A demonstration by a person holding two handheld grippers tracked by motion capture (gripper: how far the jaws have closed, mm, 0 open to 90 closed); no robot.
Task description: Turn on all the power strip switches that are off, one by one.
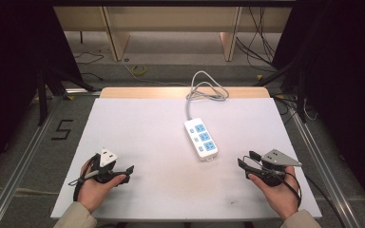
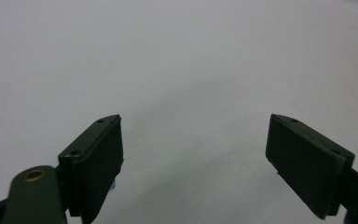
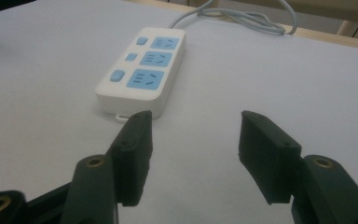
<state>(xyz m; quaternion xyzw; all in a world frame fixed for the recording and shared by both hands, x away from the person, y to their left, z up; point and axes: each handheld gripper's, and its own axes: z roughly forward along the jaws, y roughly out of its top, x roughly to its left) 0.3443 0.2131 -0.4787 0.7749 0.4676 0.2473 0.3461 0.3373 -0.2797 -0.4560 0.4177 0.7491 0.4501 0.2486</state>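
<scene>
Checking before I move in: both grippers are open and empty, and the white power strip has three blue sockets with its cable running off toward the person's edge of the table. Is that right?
Not quite. The power strip's cable runs to the far edge, away from the person, as the high view shows. The rest holds: three blue sockets, left gripper and right gripper open and empty.

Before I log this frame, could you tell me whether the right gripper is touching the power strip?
Apart: the high view shows bare table between the right gripper and the power strip.
</scene>
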